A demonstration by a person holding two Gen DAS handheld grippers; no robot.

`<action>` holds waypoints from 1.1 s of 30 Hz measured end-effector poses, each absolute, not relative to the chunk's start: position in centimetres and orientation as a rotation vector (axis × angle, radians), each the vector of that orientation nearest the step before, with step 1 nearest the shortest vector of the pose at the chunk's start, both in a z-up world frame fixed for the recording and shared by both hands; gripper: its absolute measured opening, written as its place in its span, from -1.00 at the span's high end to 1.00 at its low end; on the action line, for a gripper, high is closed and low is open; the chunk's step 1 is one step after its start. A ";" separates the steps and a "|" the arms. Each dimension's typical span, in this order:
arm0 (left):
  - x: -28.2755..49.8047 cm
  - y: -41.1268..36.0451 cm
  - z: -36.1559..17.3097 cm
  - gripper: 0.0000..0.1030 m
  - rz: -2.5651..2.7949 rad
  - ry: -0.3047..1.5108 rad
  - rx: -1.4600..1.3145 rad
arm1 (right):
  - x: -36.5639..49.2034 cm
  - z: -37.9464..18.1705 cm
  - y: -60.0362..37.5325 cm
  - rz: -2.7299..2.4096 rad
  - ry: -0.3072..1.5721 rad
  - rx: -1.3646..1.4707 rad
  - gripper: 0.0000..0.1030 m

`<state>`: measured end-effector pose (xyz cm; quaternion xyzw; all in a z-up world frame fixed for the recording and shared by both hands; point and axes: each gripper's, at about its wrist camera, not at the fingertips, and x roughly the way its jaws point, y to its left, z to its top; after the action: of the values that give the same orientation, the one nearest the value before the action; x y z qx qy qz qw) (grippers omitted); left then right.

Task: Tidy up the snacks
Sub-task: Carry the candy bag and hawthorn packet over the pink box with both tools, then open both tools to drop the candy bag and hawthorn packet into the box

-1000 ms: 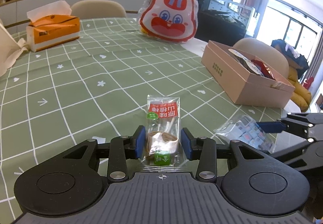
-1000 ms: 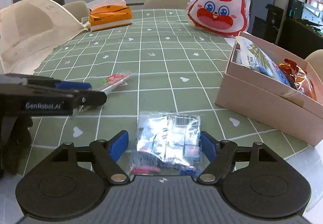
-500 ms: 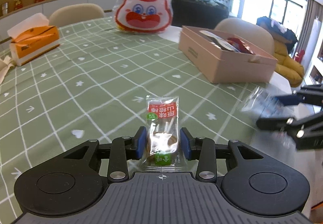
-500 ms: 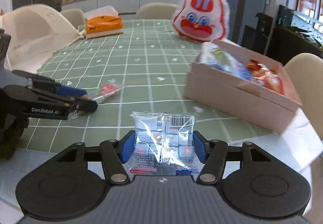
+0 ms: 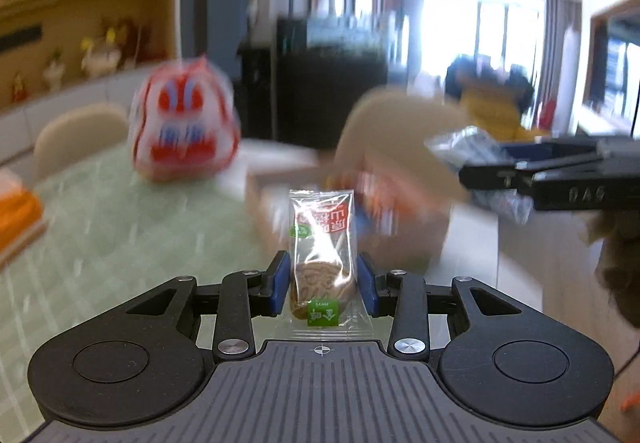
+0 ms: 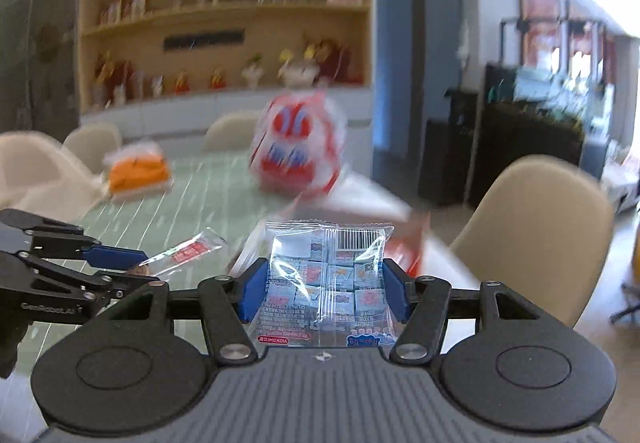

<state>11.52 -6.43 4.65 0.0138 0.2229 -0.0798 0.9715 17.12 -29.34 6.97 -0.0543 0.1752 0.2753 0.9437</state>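
My left gripper (image 5: pixel 323 279) is shut on a small clear snack packet (image 5: pixel 323 239) with a red label and a brown piece inside, held upright above the table. My right gripper (image 6: pixel 326 279) is shut on a clear packet of small blue-and-white candies (image 6: pixel 328 271), also in the air. In the left wrist view the right gripper (image 5: pixel 468 171) shows at the right with its candy packet (image 5: pixel 464 143). In the right wrist view the left gripper (image 6: pixel 132 263) and its snack packet (image 6: pixel 188 249) show at the left. The pink cardboard box (image 5: pixel 408 239) lies blurred just beyond both.
A red-and-white rabbit bag (image 6: pixel 298 147) stands at the far side of the green checked tablecloth (image 6: pixel 192 203). An orange tissue box (image 6: pixel 138 171) is at the far left. Beige chairs (image 6: pixel 536 235) ring the table. The background is motion-blurred.
Both grippers have risen off the table with their packets and swung towards the box. The right jaws closed in on the candy packet early in that time.
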 end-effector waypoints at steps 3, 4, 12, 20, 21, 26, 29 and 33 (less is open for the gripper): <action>15.7 -6.2 7.1 0.19 -0.175 0.361 -0.055 | 19.7 9.7 -30.3 0.523 0.304 -0.068 -0.17; 17.4 -6.1 7.5 0.19 -0.190 0.364 -0.088 | 20.8 10.4 -30.5 0.516 0.303 -0.044 -0.17; 31.9 -6.5 1.7 0.16 -0.317 0.657 -0.281 | 29.2 10.6 -29.8 0.481 0.451 0.026 -0.17; 31.5 -8.0 -1.1 0.10 -0.263 0.602 0.003 | 36.1 6.2 -24.9 0.534 0.673 0.031 -0.17; 31.1 -7.8 -1.0 0.11 -0.265 0.591 0.004 | 37.3 5.6 -24.0 0.535 0.704 0.038 -0.17; 28.8 -5.8 0.3 0.12 -0.243 0.548 -0.055 | 40.7 2.1 -20.1 0.548 0.835 0.024 -0.17; 27.8 -4.0 1.4 0.12 -0.209 0.516 -0.096 | 41.3 0.4 -19.0 0.520 0.858 0.007 -0.19; 24.5 -2.1 2.4 0.13 -0.154 0.476 -0.180 | 39.7 1.1 -19.4 0.564 0.801 0.011 -0.27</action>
<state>24.48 -2.06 2.40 -0.0890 0.2354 -0.0760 0.9648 39.72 -19.40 1.12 0.0055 0.3846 0.2707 0.8825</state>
